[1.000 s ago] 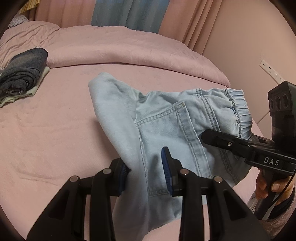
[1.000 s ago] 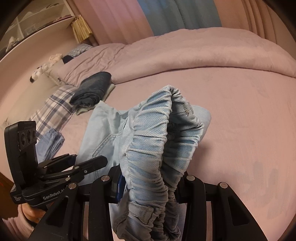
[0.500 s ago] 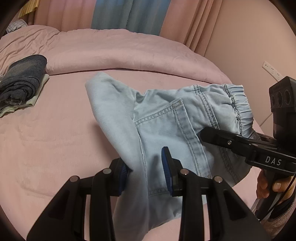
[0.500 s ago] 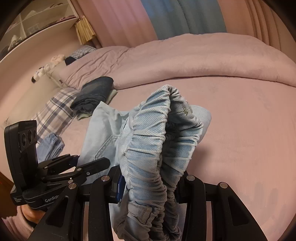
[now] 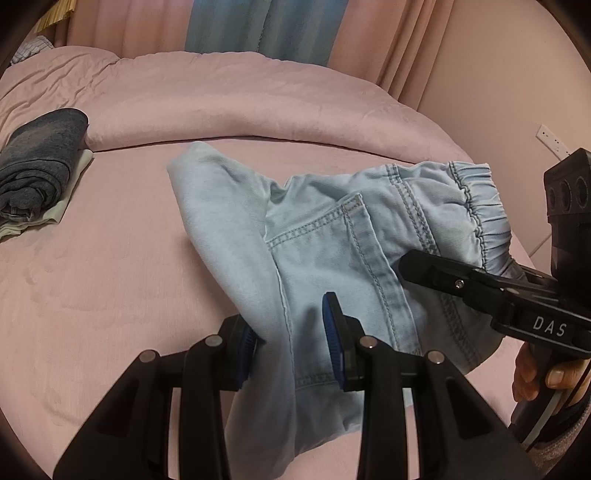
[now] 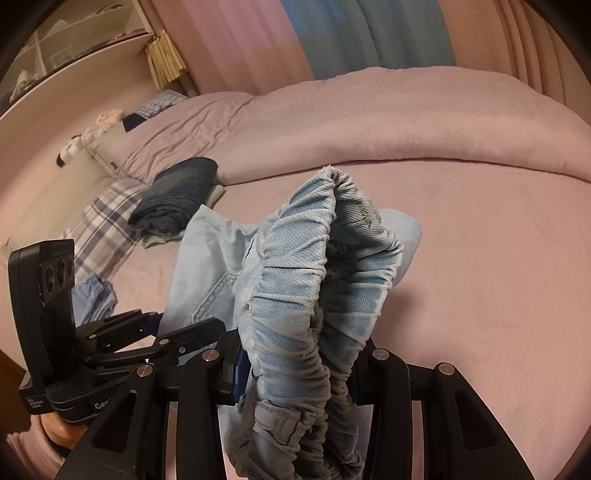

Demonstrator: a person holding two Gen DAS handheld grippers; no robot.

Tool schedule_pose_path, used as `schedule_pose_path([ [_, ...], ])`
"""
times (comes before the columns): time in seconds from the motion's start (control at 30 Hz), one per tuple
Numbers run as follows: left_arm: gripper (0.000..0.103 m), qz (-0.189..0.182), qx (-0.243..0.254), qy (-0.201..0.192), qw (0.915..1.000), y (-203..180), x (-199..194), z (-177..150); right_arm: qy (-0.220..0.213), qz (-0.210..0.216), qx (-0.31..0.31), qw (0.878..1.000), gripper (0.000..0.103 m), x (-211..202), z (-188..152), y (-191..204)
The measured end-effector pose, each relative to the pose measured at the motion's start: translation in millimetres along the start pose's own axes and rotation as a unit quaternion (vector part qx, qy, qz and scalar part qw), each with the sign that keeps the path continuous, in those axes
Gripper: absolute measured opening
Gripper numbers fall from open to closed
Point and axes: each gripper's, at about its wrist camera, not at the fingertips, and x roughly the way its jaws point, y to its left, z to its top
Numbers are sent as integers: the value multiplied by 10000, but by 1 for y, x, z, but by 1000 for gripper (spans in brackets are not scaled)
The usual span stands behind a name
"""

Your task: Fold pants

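Light blue denim pants (image 5: 332,251) hang partly lifted over the pink bed (image 5: 110,288), with a back pocket facing up and a leg end trailing on the sheet. My left gripper (image 5: 291,339) is shut on a fold of the pants near the side seam, its blue pads (image 5: 332,332) against the cloth. My right gripper (image 6: 299,369) is shut on the bunched elastic waistband (image 6: 295,288), which fills the space between its fingers. In the left wrist view the right gripper (image 5: 410,264) grips the waistband at the right, held by a hand (image 5: 532,369). The left gripper (image 6: 192,332) shows at lower left in the right wrist view.
A folded stack with dark jeans (image 5: 37,166) on top lies at the bed's left. A rolled pink duvet (image 5: 240,103) runs along the back. A plaid pillow (image 6: 107,221) and blue cloth (image 6: 92,295) lie left. Curtains (image 6: 332,33) and a wall (image 5: 498,74) stand behind.
Both grippers have carried the pants a little further over the bed toward the duvet. Both grips and the pants' shape look the same.
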Motion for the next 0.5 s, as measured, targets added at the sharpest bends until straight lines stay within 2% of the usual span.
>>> schedule_pose_path([
  [0.5, 32, 129, 31, 240, 9996, 13, 37, 17, 164, -22, 197, 9997, 42, 27, 11, -23],
])
